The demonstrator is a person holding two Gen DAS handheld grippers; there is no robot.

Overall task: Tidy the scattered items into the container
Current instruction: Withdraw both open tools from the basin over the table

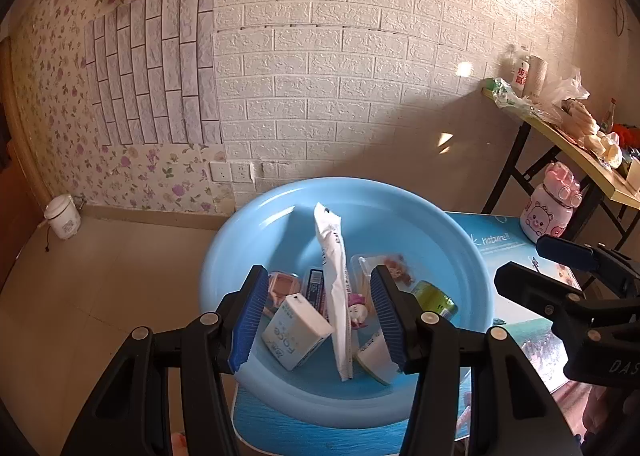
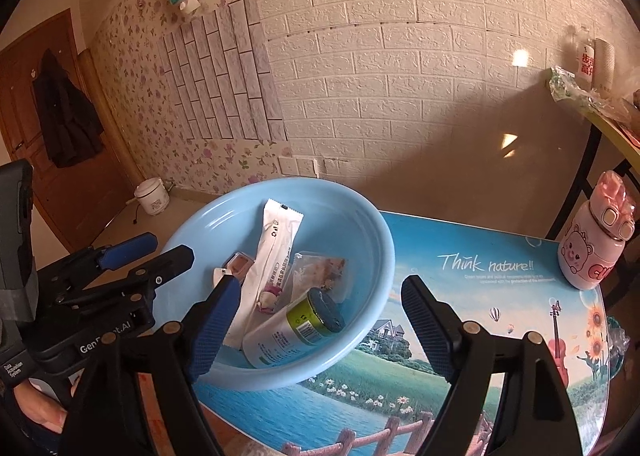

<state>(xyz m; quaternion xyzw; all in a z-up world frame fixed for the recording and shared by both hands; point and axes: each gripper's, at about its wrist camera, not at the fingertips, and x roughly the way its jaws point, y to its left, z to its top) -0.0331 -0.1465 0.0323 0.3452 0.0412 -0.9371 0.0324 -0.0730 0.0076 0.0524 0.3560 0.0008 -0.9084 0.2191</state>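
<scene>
A blue basin (image 2: 372,240) on the printed table (image 2: 500,296) holds the gathered items: a long white packet (image 1: 334,288), a small white box (image 1: 296,330), a green-capped bottle (image 2: 296,330). Both the left hand-held gripper (image 1: 320,316) and right hand-held gripper (image 2: 320,320) hang apart and empty. A pink bottle (image 2: 592,244) stands outside, probably next; approach it squarely.
</scene>
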